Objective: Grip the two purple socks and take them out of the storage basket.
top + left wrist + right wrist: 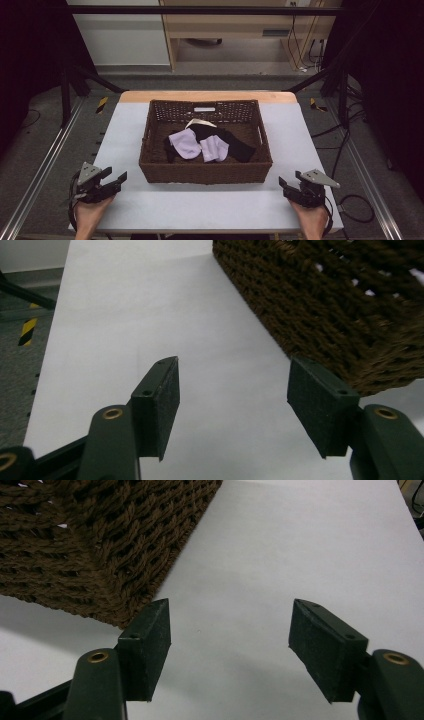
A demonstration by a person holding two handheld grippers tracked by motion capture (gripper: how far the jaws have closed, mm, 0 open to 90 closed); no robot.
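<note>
A brown woven basket (205, 172) stands in the middle of the white table (200, 205). Inside it lie pale lilac socks (185, 143) and black socks (235, 142), loosely piled, with a cream piece (199, 122) behind them. My left gripper (115, 177) rests open near the table's front left, beside the basket's near left corner (370, 375). Nothing sits between its jaws in the left gripper view (232, 400). My right gripper (289, 186) is open at the front right, by the basket's near right corner (115, 605), its jaws (230, 645) holding nothing.
Bare white tabletop (150, 315) runs along both sides of the basket and in front of it. Metal rails (40, 170) flank the table. Cables (350, 210) trail on the floor at the right. A wooden desk (240, 25) stands beyond the table.
</note>
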